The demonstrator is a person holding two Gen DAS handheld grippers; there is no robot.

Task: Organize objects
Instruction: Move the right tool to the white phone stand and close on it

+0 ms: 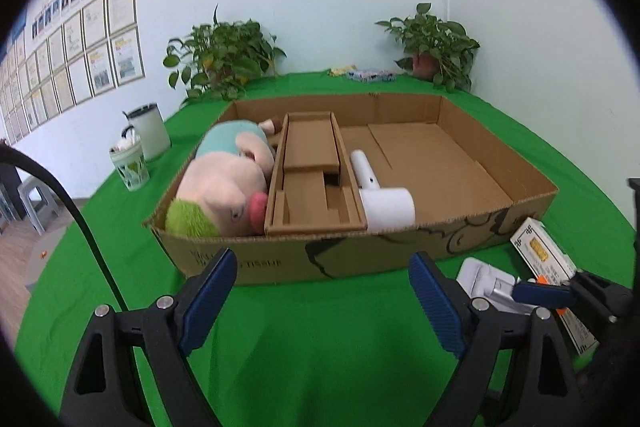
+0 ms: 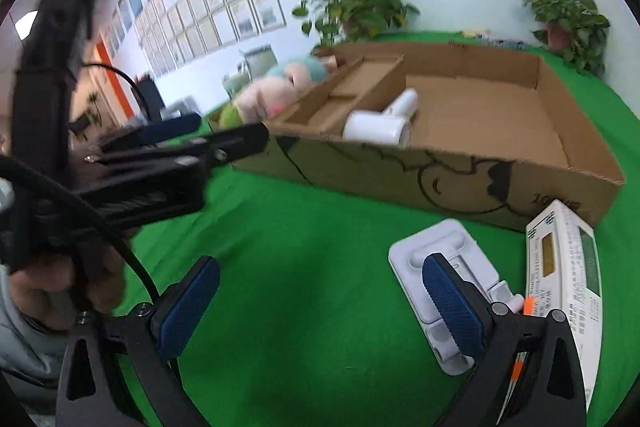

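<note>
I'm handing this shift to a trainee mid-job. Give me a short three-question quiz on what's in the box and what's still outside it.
1. True or false: the plush toy lies in the box.
2. Which lies outside the box, on the green cloth? A) the hair dryer B) the white tray C) the cardboard insert
3. Fill in: the left hand-held gripper is ____, with nothing between its fingers.

Key: 1 true; 2 B; 3 open. The white tray sits beside the printed carton, under the right hand-held gripper.
</note>
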